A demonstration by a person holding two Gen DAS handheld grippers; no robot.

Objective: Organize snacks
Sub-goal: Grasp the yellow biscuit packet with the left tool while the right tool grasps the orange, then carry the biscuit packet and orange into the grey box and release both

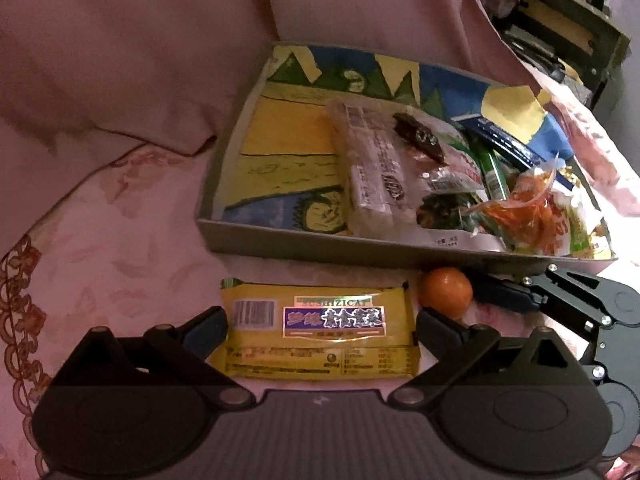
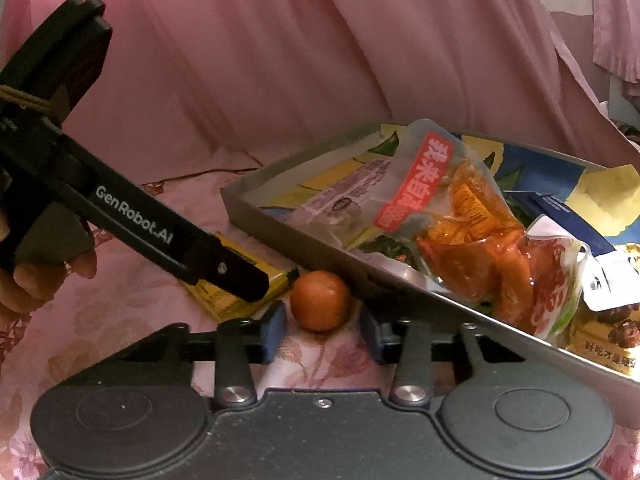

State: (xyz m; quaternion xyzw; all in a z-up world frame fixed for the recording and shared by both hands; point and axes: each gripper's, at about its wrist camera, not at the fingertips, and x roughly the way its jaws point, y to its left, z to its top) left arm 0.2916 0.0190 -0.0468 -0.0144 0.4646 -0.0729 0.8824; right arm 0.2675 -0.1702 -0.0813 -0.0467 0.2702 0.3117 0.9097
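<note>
A flat yellow snack packet (image 1: 320,320) lies on the pink bedspread just in front of a grey tray (image 1: 304,240). My left gripper (image 1: 322,326) is open, one finger beside each end of the packet. A small orange (image 1: 445,292) rests against the tray's front wall. My right gripper (image 2: 322,332) stands narrow with a blue pad close on each side of the orange (image 2: 320,300); a thin strip of cloth shows between each pad and the fruit. In the right wrist view the left gripper (image 2: 256,286) hangs over the yellow packet (image 2: 224,300).
The tray (image 2: 320,252) has a colourful drawn lining and holds several packets: a long white one (image 1: 372,164), a red-orange pouch (image 2: 472,232) and green ones. Its left half is bare. Pink folded fabric (image 1: 140,60) rises behind. A hand (image 2: 40,276) holds the left gripper.
</note>
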